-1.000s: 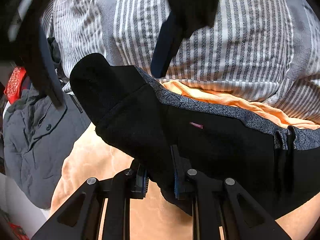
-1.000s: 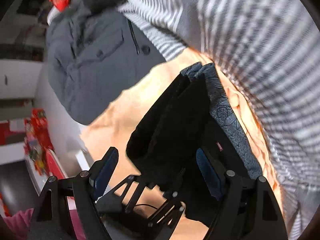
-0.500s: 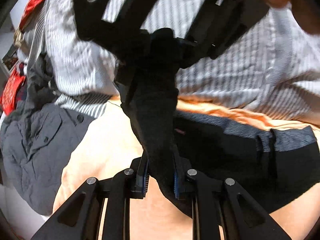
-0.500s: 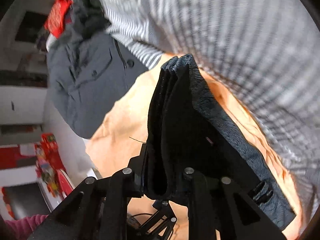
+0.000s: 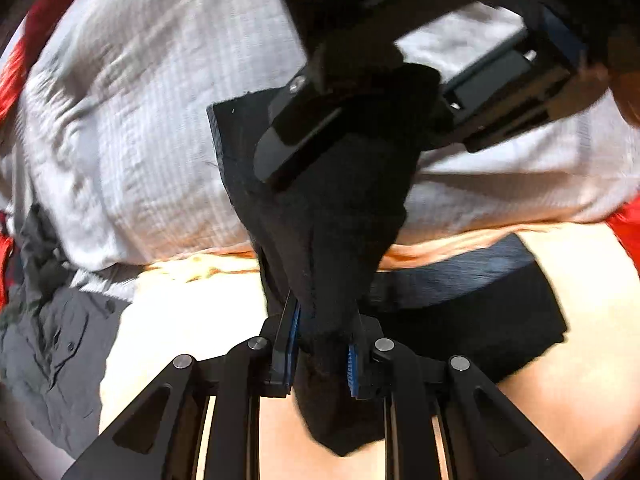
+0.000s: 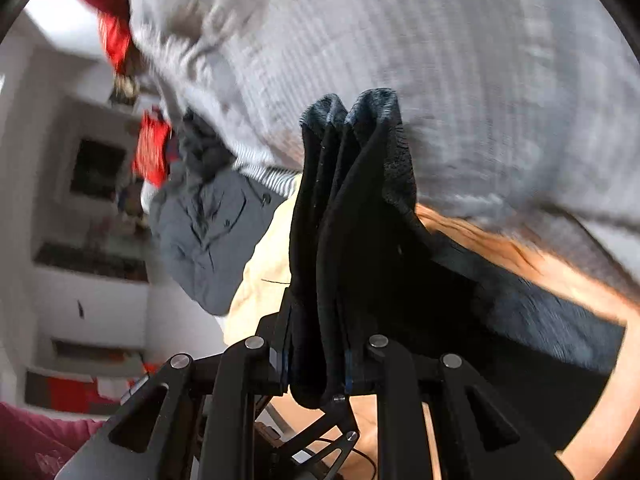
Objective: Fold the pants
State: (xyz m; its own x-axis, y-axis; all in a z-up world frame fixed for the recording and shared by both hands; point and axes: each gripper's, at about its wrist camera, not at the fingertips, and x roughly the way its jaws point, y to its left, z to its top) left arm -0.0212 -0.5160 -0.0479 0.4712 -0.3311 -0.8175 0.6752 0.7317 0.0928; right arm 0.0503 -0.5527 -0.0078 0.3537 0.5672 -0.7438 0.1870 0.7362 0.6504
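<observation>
I have the black pants [image 5: 320, 240] held in both tools. My left gripper [image 5: 320, 344] is closed on a thick bunch of the dark cloth, and my right gripper [image 6: 316, 354] is closed on several stacked layers of the same cloth, whose grey patterned band stands up above its pads. In the left wrist view the right gripper [image 5: 360, 120] is straight ahead and above, so the lifted part of the pants runs as a short, taut strip from one tool to the other.

The rest of the pants lies flat on the peach sheet [image 5: 192, 320], going off to the right below the lifted strip, with the waistband [image 5: 460, 276] along the far side, next to the striped grey blanket [image 5: 140, 120]. A grey shirt [image 5: 52, 360] lies at the left, apart from the pants.

I judge that the lifted end must travel to the right, along the long axis of the pants, to be laid over the flat part. Both hands are equally near, so they should move together and keep the edge straight.
</observation>
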